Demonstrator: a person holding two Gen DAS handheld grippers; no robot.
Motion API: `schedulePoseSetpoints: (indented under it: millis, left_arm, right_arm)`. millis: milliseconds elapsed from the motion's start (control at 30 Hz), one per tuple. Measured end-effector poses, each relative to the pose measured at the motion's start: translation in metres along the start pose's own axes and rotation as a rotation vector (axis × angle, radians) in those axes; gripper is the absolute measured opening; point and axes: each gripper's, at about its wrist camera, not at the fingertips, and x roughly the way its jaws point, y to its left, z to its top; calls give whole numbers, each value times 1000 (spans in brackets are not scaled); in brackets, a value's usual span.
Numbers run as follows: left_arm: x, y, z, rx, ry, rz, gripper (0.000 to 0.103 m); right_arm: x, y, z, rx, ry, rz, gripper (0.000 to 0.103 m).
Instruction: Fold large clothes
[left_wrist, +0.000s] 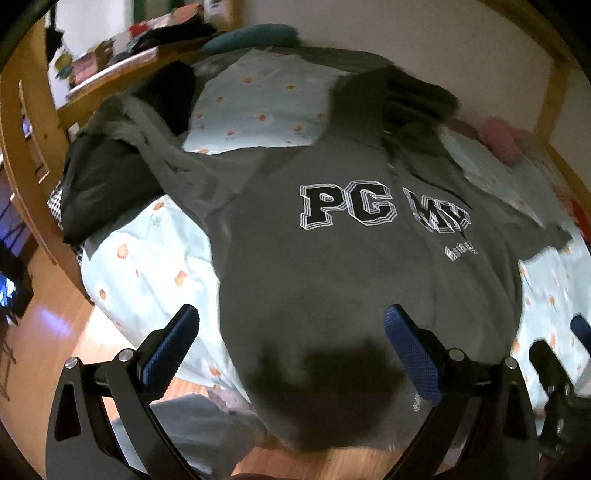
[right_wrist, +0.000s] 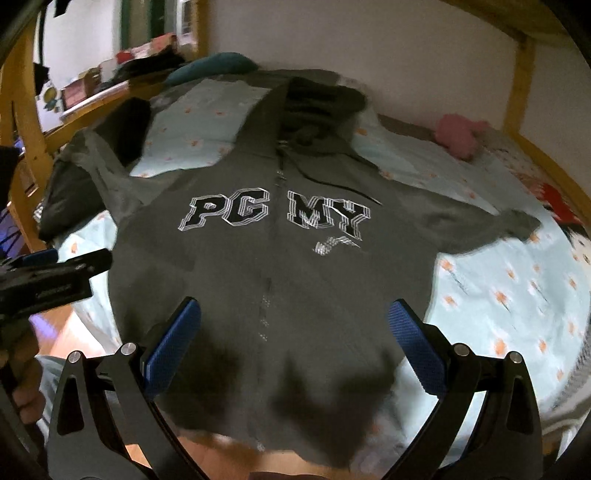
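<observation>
A dark grey zip-front hooded sweatshirt with "PC MY" in black-and-white block letters (right_wrist: 273, 266) lies face up on a bed with a pale blue sheet printed with small orange flowers (right_wrist: 509, 295). Its body is straight ahead of both grippers, its hood at the far end and its hem nearest, hanging over the bed's near edge.

The left gripper (left_wrist: 291, 350) has its blue-padded fingers spread wide with nothing between them; below and ahead of it lies the hem area on the garment's left half. The right gripper (right_wrist: 293, 347) is just as wide and just as empty, poised above the hem with the zip line running away from between its fingers. Neither appears to touch the cloth.

The step in hand looks like the first fold, so the garment is laid out but not yet folded. To do it well, each gripper should take a single clean pinch at a hem corner or side seam, catching both layers, and the pair should lift together so the cloth stays taut. The sleeve far to the right of the right gripper (right_wrist: 480, 225) lies spread; the one far to the left (right_wrist: 110, 177) is rumpled over a black bundle of cloth (left_wrist: 96, 184) and may need flattening first.

Both grippers point forward and downward over the near edge, side by side, the left one visible at the right view's left margin.
</observation>
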Motion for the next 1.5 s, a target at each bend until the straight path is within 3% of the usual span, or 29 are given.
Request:
schedulePoseSetpoints:
  millis: [233, 433, 533, 667, 800, 867, 900, 1000, 1100, 1167, 1233, 1333, 1400, 1433, 1500]
  left_arm:
    - [55, 66, 61, -155, 2, 47, 99]
    - [117, 133, 100, -289, 33, -10, 98]
    - [141, 165, 123, -347, 4, 7, 98]
    - [164, 199, 156, -337, -81, 68, 98]
    - [191, 210, 172, -381, -130, -71, 98]
    - [208, 206, 174, -420, -130, -137, 98]
    - [217, 196, 176, -389, -146, -151, 98]
    - [234, 168, 178, -234, -134, -41, 98]
    - [280, 146, 172, -129, 59, 33, 98]
    - [283, 133, 169, -83, 30, 96, 99]
    - [282, 137, 170, -110, 21, 72, 98]
    - [280, 134, 174, -107, 17, 75, 98]
    - [279, 137, 175, -106, 13, 72, 98]
    - [279, 137, 177, -108, 9, 67, 98]
    - [279, 140, 178, -113, 3, 54, 98]
  right_arm:
    - [47, 56, 44, -111, -20, 69, 100]
    - [83, 101, 75, -227, -20, 135, 100]
    - [102, 128, 92, -270, -21, 158, 100]
    - [115, 156, 113, -303, -31, 189, 100]
    - [111, 199, 146, -415, -111, 273, 100]
    - [96, 232, 175, -508, -209, 334, 100]
    - [88, 248, 189, -555, -252, 348, 100]
    - [72, 320, 234, -734, -362, 385, 100]
    - [87, 401, 261, -889, -372, 438, 100]
    - [117, 469, 268, -980, -343, 459, 100]
    - [149, 524, 264, -1056, -281, 469, 100]
    - [212, 591, 246, -1162, -224, 357, 100]
    - [251, 619, 237, -1190, -143, 252, 100]
    - [269, 626, 236, -1191, -79, 240, 100]
    - [279, 626, 239, -1173, -50, 258, 100]
